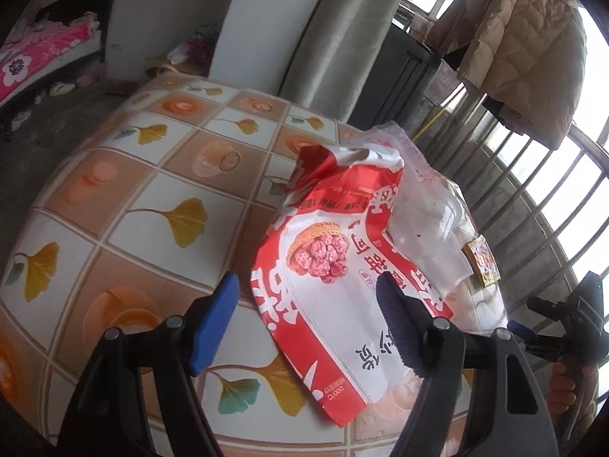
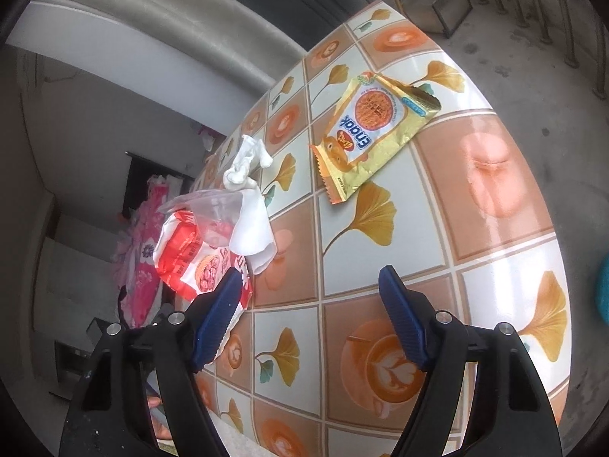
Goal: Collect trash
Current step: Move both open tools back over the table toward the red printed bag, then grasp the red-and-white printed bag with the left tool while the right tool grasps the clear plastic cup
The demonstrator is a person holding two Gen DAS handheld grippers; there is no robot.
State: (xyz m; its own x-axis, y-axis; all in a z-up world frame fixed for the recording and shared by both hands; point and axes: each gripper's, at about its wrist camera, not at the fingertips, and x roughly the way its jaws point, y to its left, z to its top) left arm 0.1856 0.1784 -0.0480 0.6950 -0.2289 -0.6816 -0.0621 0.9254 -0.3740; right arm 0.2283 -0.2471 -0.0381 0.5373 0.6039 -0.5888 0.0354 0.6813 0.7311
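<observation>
left tongs (image 1: 308, 320) open over red bag (image 1: 335, 266) | right tongs (image 2: 312, 318) open, empty | bag looks light, crinkly, slippery; pinch a flat edge off tabletop (image 1: 152, 190)

The table (image 2: 495, 205) wears a glossy cloth of square tiles — ginkgo leaves on white, latte cups on tan. On it, toward its left side in the right wrist view, a red-and-white snack bag (image 2: 190, 259) lies crumpled, with a clear plastic bag (image 2: 213, 205) and a white tissue (image 2: 253, 228) resting against and partly over it. Just beyond them sits a twisted white wad of paper (image 2: 245, 163). Well apart, nearer the far edge, a yellow Enaak snack wrapper (image 2: 373, 129) lies flat — printed side up, across tile seams.
</observation>
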